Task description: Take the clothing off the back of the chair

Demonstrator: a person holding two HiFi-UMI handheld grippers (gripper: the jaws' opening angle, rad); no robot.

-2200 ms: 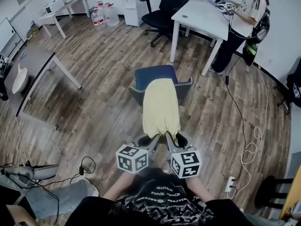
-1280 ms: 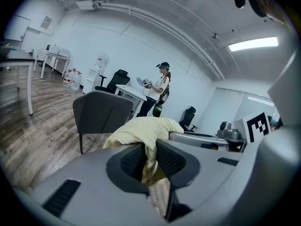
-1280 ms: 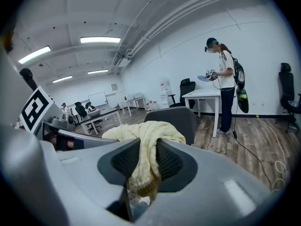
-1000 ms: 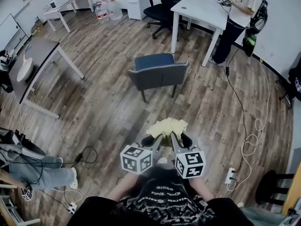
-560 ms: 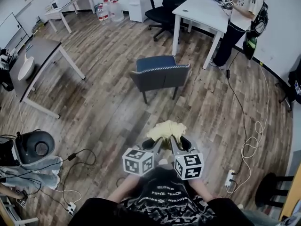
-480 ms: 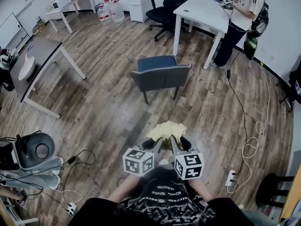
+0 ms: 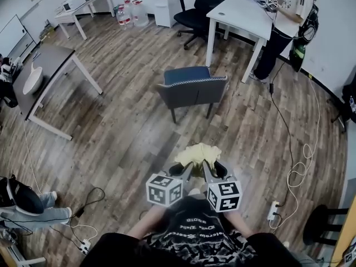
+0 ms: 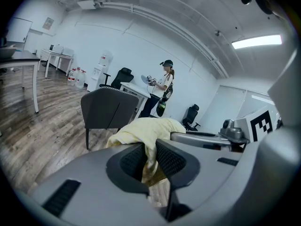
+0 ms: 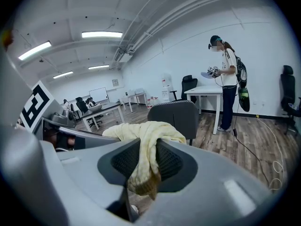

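Your left gripper [image 8: 149,157] and right gripper [image 9: 146,161] both pinch the yellow garment [image 7: 197,152]. It is now off the grey chair [image 7: 194,90], so the removal seems done.

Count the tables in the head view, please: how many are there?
3. A white table beside the standing person at upper right, a second white table at far upper left, and a dark table at the left. Others may lie out of view.
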